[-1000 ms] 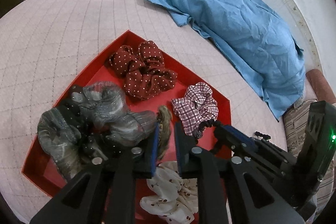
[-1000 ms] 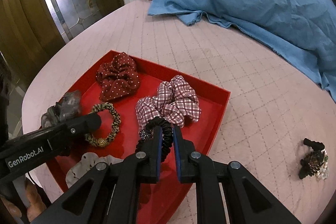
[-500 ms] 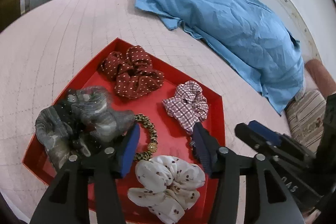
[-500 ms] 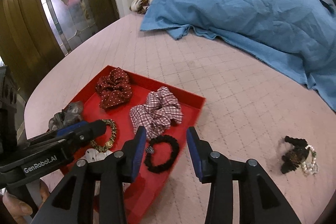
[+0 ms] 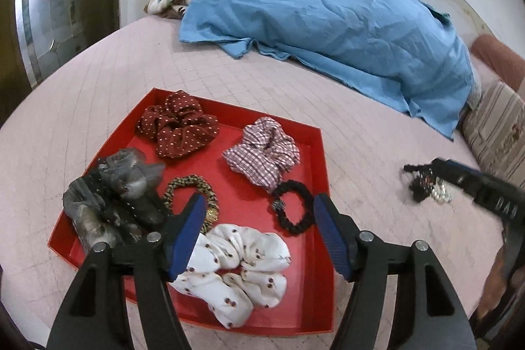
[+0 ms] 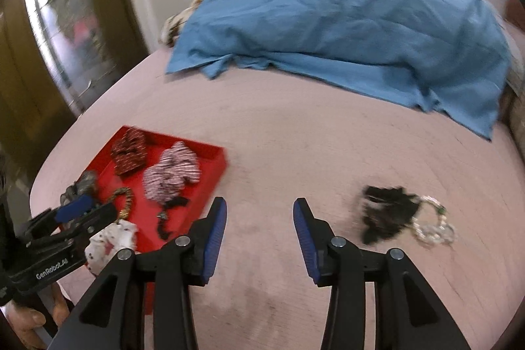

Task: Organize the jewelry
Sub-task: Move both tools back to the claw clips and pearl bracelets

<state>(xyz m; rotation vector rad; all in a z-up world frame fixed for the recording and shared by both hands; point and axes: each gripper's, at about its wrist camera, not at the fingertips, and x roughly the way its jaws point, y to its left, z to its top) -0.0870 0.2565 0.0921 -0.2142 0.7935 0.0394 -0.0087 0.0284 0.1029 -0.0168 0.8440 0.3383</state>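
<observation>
hair ties, six of them, lie inside the red tray on the pink bed. one dark and pearl clump remains outside, near the right gripper. both grippers' fingers have just been opening and are spread, empty; left gripper hovers over the tray.

Two handheld black grippers, blue ribbed pads.
Left gripper: matte black triangular finger arms with cut-outs, silver round screws at the pivots, blue ribbed pads on inner faces. Right gripper: same build. In the right wrist view, at 8 o'clock, the left gripper's black body carries white "GenRobot.AI" lettering.
</observation>
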